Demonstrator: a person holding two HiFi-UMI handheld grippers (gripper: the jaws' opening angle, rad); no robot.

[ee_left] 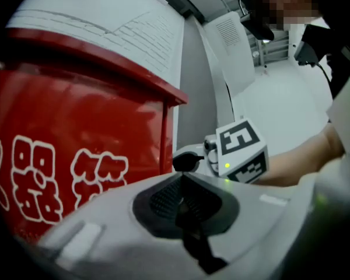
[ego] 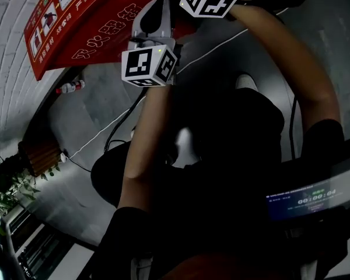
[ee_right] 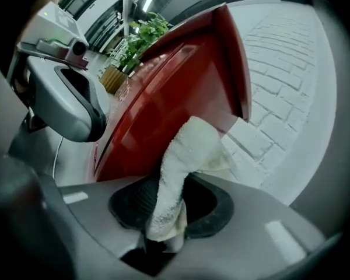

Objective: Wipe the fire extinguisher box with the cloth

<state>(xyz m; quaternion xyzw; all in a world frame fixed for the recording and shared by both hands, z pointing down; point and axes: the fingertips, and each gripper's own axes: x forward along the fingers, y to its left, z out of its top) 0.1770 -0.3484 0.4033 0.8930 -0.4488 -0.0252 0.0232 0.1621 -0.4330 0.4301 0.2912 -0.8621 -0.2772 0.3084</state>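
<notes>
In the head view the right gripper's jaws are cut off at the top edge, and the cloth does not show there at all. The right gripper view does show it: the right gripper [ee_right: 172, 206] is clamped on a white cloth [ee_right: 189, 147]. The cloth's free end appears to touch the red fire extinguisher box [ee_right: 163, 98] at its edge by the brick wall [ee_right: 291, 86]. The left gripper [ee_left: 184, 194] has its jaws closed together with nothing between them, near the box's front. White Chinese characters cross that front (too warped to read surely). Only the head view shows an instruction picture panel [ego: 49, 16], and its print is too small to read.
</notes>
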